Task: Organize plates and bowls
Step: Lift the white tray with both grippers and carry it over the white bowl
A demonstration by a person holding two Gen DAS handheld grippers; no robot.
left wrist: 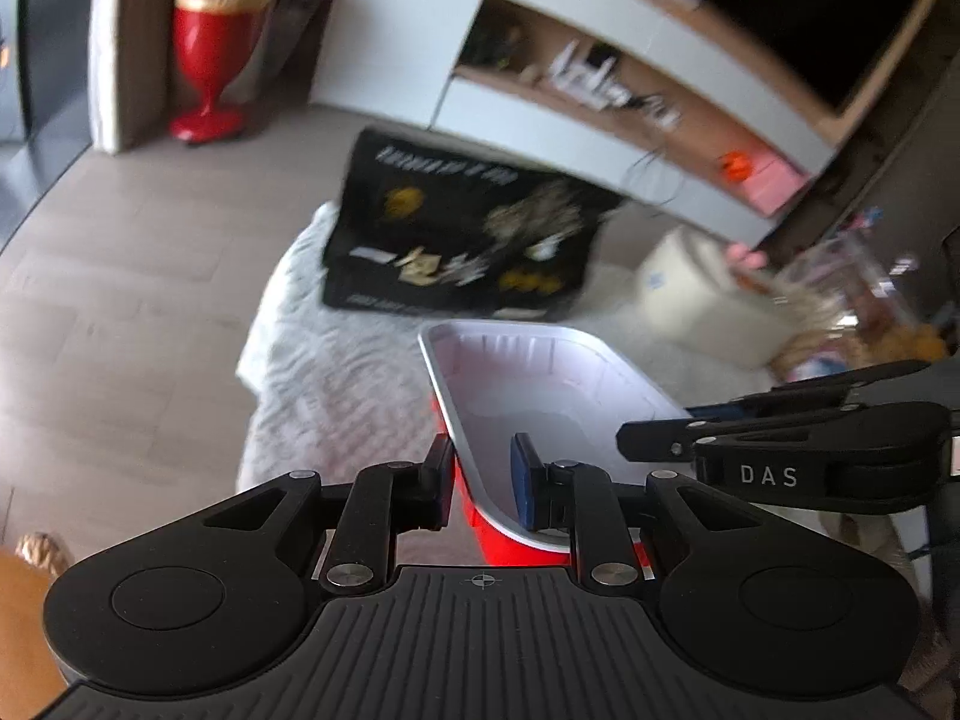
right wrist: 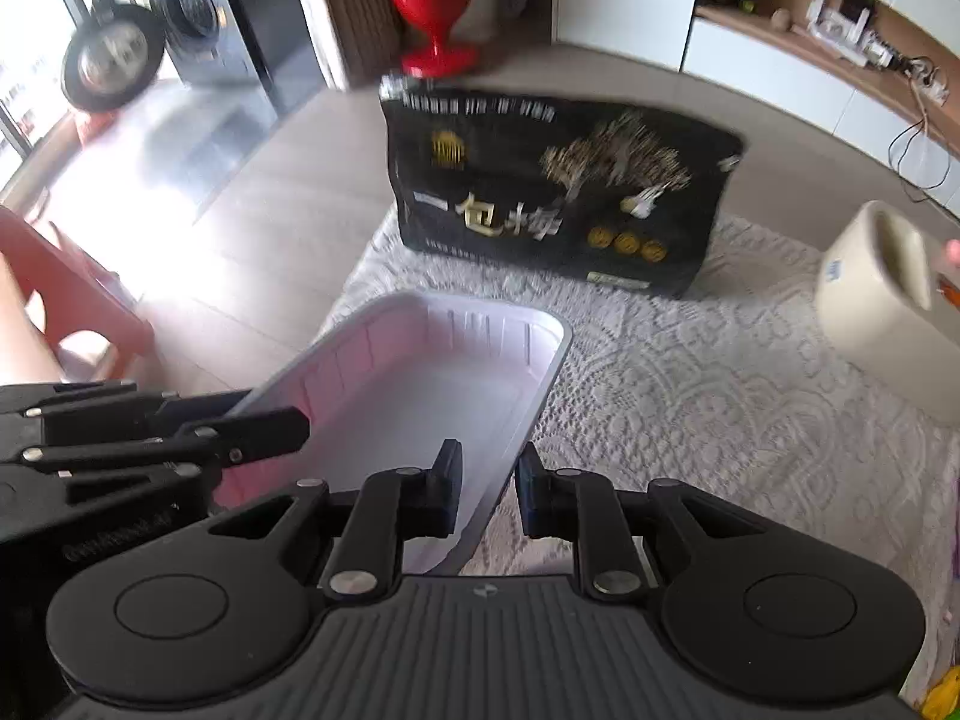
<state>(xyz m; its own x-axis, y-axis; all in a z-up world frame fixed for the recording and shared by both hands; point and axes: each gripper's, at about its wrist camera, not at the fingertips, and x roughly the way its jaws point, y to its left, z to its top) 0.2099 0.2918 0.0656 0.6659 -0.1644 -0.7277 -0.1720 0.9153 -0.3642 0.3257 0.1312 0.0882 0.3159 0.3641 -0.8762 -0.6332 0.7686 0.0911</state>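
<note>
I have a rectangular tray (left wrist: 540, 396) up off the lace-covered desk (right wrist: 720, 396), carried between both tools; my left hand-held gripper (left wrist: 480, 480) pinches one long rim, jaws nearly closed on it; my right hand-held gripper (right wrist: 489, 489) is clamped on the opposite rim; I judge the job barely under way, since the tray has yet to be set anywhere and no other plates or bowls show; the tray is white and empty inside, red-orange outside, thin-walled with ribbed sides.

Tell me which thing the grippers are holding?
The white tray: the left gripper and right gripper pinch its rim. The black bag and cream container stand untouched.
</note>
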